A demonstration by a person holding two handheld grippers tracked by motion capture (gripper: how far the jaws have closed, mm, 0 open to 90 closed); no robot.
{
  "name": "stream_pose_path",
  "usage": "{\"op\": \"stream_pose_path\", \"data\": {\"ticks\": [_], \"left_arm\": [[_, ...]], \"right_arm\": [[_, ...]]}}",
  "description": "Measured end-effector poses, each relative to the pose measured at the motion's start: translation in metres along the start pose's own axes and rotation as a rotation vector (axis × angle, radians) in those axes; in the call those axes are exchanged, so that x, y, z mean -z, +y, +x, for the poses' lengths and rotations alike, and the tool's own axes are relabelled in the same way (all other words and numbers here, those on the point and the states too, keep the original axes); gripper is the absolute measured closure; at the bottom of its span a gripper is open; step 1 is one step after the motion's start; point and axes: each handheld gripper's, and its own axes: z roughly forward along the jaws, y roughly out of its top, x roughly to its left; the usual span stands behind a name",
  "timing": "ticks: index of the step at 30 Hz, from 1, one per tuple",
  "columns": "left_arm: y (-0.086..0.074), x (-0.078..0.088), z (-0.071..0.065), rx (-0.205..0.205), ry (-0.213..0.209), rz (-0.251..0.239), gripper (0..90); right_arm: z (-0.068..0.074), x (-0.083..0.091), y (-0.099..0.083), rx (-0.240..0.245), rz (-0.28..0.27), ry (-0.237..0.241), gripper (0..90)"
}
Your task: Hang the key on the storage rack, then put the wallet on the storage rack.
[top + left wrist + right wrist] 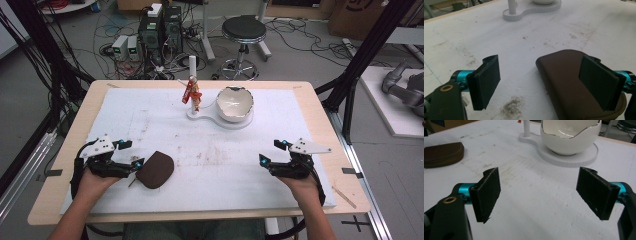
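A brown zip pouch (156,170) lies flat on the white mat at the front left. My left gripper (134,153) stands open right beside it. In the left gripper view the pouch (564,80) reaches partway into the gap of the left gripper (542,77), and the right-hand pad (599,80) sits over its top. The other pad stands well apart from it. My right gripper (271,152) rests low at the front right, open, with bare mat between its jaws (541,192). The pouch (442,153) shows far off to its left.
A white eggshell-shaped bowl (235,104) sits on a white stand base (220,120) at the back centre. A white post (192,67) on that base carries a red trinket (191,93). The wooden table edge (200,216) runs along the front.
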Motion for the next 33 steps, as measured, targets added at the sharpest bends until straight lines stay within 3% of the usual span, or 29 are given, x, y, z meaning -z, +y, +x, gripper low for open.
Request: {"op": "stream_pose_path", "data": {"ticks": [8, 18, 33], "left_arm": [[0.001, -0.002, 0.0, -0.005, -0.014, -0.005, 17.3], [-0.001, 0.002, 0.004, 0.007, 0.001, -0.02, 17.2], [0.002, 0.001, 0.003, 0.007, 0.002, -0.019, 17.2]], "right_arm": [[-0.009, 0.001, -0.008, -0.022, 0.0, -0.034, 19.8], [-0.019, 0.006, -0.009, -0.057, -0.033, -0.062, 19.9], [-0.018, 0.005, -0.01, -0.041, -0.016, -0.046, 19.9]]}}
